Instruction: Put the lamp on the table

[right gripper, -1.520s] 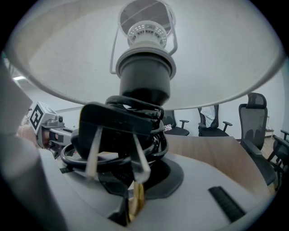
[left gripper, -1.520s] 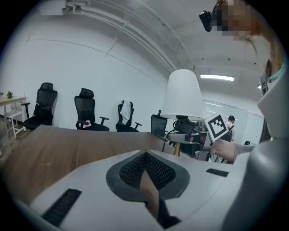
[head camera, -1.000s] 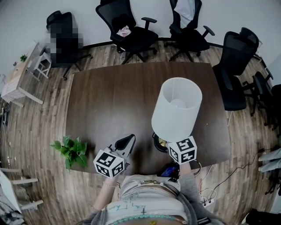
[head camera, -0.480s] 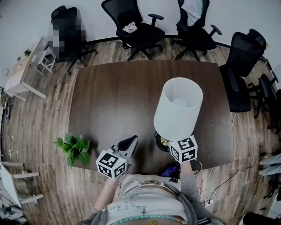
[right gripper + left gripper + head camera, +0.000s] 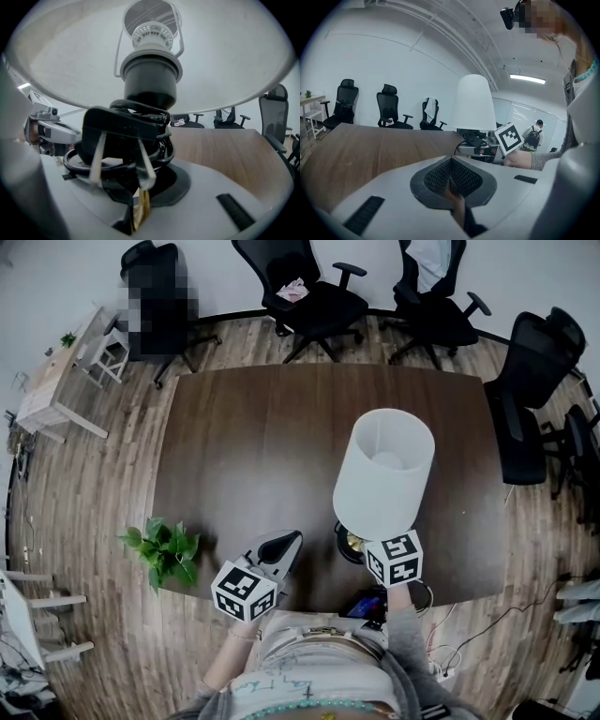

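Observation:
A lamp with a tall white shade (image 5: 384, 474) and a dark round base (image 5: 347, 542) stands upright over the front right part of the brown table (image 5: 253, 446). My right gripper (image 5: 364, 545) is shut on the lamp's brass stem (image 5: 142, 206), just under the coiled black cord and plug (image 5: 122, 133). I cannot tell whether the base touches the tabletop. The shade (image 5: 225, 51) fills the top of the right gripper view. My left gripper (image 5: 286, 542) is shut and holds nothing, left of the lamp at the table's front edge. In the left gripper view the shade (image 5: 472, 103) rises behind the left gripper (image 5: 451, 176).
A potted green plant (image 5: 164, 551) sits on the floor at the table's front left corner. Black office chairs (image 5: 314, 296) stand beyond the far edge and on the right (image 5: 525, 390). Cables and a power strip (image 5: 441, 648) lie on the floor at the right.
The lamp has sunk a little toward the tabletop with the right gripper shut on it. The head view has tilted slightly. The left gripper stays in place.

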`<control>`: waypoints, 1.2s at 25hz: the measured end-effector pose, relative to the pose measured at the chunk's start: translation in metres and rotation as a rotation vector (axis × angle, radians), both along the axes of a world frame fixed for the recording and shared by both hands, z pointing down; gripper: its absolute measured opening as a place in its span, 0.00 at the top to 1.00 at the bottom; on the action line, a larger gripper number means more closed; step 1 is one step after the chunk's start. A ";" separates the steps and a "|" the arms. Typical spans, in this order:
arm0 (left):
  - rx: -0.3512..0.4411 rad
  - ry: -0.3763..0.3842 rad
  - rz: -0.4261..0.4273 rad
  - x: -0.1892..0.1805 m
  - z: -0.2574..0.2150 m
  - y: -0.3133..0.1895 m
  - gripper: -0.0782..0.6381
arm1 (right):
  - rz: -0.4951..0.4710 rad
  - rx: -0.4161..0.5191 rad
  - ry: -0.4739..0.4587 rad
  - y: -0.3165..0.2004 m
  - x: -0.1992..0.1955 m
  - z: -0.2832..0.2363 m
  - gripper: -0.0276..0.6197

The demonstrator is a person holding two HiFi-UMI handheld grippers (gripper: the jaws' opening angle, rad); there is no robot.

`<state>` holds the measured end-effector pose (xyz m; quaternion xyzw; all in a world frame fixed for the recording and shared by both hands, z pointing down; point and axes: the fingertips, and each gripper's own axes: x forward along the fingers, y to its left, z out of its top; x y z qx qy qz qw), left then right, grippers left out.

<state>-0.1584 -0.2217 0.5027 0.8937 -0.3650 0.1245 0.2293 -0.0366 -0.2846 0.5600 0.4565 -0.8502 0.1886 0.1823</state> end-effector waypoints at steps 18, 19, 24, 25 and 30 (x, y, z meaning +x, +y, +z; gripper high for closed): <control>-0.027 -0.001 -0.021 -0.009 0.013 0.000 0.88 | -0.039 -0.002 0.038 -0.009 -0.017 0.025 0.91; -0.027 -0.001 -0.021 -0.009 0.013 0.000 0.88 | -0.041 -0.004 0.038 -0.009 -0.016 0.026 0.91; -0.031 0.000 -0.023 -0.011 0.014 -0.003 0.88 | -0.041 -0.019 0.035 -0.012 -0.018 0.031 0.91; -0.032 0.001 -0.024 -0.011 0.014 -0.003 0.88 | -0.041 -0.021 0.036 -0.012 -0.019 0.032 0.91; -0.043 0.001 -0.021 -0.010 0.017 -0.005 0.88 | -0.041 -0.030 0.043 -0.014 -0.019 0.036 0.91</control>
